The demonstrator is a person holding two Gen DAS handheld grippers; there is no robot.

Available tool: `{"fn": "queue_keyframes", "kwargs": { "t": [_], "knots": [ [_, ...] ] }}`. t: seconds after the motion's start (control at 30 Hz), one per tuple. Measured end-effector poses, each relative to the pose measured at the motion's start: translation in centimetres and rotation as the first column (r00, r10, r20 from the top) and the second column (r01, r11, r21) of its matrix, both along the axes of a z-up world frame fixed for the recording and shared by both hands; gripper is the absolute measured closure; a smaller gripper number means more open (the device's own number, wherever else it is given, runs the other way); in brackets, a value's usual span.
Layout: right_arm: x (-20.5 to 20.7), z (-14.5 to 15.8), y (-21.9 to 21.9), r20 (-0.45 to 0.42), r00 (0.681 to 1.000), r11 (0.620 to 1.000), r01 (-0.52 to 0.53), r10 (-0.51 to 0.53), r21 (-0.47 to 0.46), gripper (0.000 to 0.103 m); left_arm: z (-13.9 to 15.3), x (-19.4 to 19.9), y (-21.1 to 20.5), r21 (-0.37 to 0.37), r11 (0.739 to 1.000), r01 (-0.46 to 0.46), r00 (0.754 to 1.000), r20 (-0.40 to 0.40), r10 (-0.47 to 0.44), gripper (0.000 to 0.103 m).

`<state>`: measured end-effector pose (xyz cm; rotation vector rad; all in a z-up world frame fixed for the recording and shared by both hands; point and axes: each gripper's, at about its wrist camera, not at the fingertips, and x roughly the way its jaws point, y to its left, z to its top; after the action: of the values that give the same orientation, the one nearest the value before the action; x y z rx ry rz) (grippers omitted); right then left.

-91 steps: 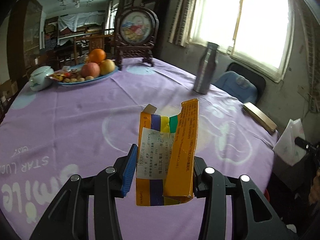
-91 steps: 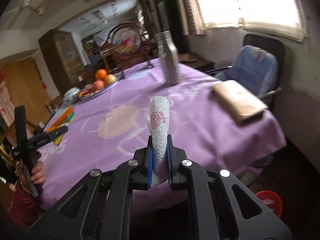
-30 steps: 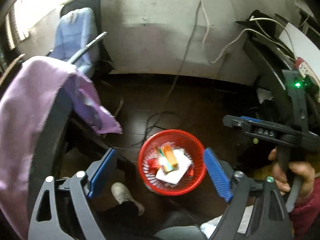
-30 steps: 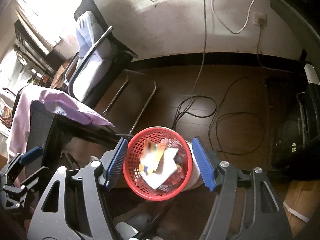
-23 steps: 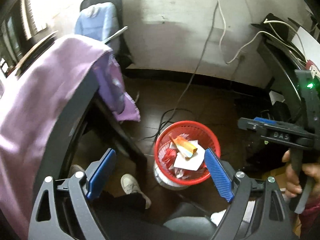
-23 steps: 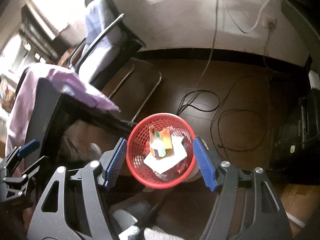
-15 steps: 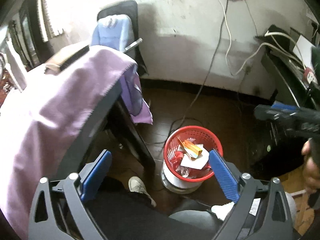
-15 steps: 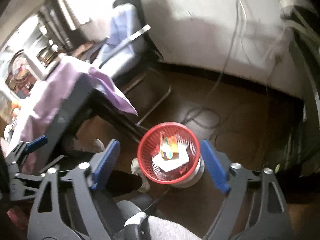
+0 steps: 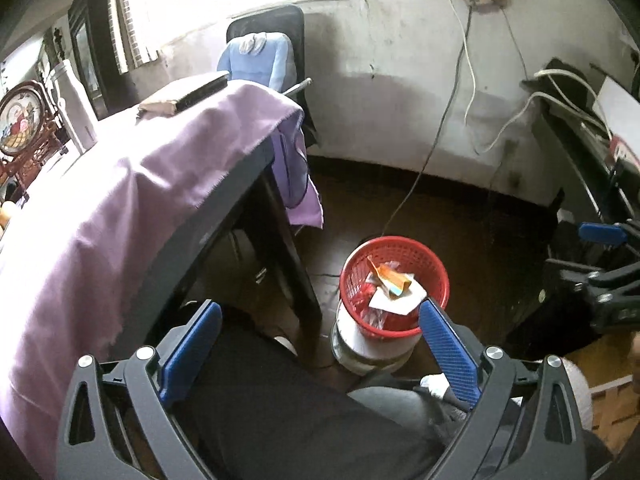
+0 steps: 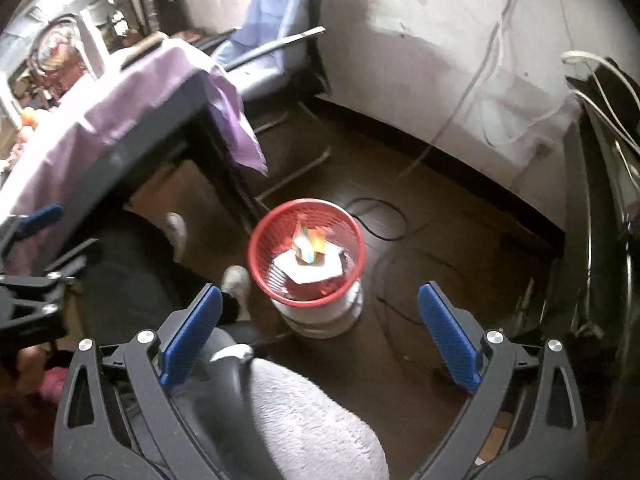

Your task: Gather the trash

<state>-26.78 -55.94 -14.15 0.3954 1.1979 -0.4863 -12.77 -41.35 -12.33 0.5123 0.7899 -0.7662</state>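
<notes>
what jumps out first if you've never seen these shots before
The red basket on the dark floor beside the table leg draws the eye, with an orange box and white paper lying on top of its trash. To its left, the purple tablecloth hangs over the table edge. Both the left gripper and the right gripper are wide open and empty above the basket.

both claws now spread empty, orange box point(image 9: 390, 280) and tissue lying in red basket point(image 9: 400, 246), views pulled back
</notes>
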Motion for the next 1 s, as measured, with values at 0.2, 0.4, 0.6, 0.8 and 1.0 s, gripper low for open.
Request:
{"fn": "queue_keyframes", "kwargs": {
  "t": [0.2,0.4,0.6,0.8,1.0],
  "knots": [
    [-0.1,-3.7,1.5,0.011,0.999,0.999,0.049,-0.049,0.015,0.008,-1.3,0.4,-1.0,0.019,1.000,0.013,1.000,0.025,-0.013,0.006],
    [-0.9,-5.4,2.3,0.007,0.994,0.994,0.105,-0.105,-0.001,0.008,-2.7,1.1,-1.9,0.040,0.999,0.012,1.000,0.006,-0.012,0.006],
    [-1.3,-6.5,2.0,-0.010,0.987,0.987,0.159,-0.158,0.017,0.008,-3.8,1.1,-2.2,0.063,0.998,0.031,0.999,-0.009,-0.030,0.006],
    [-0.8,-6.9,3.0,-0.033,0.992,0.992,0.125,-0.125,-0.006,0.008,-3.6,0.7,-2.1,0.049,0.998,0.046,0.999,-0.011,-0.045,0.006],
    [-0.6,-6.8,3.6,-0.035,0.994,0.995,0.101,-0.101,-0.011,0.008,-3.5,0.5,-2.0,0.042,0.998,0.048,0.999,-0.009,-0.047,0.006]
  ]
}}
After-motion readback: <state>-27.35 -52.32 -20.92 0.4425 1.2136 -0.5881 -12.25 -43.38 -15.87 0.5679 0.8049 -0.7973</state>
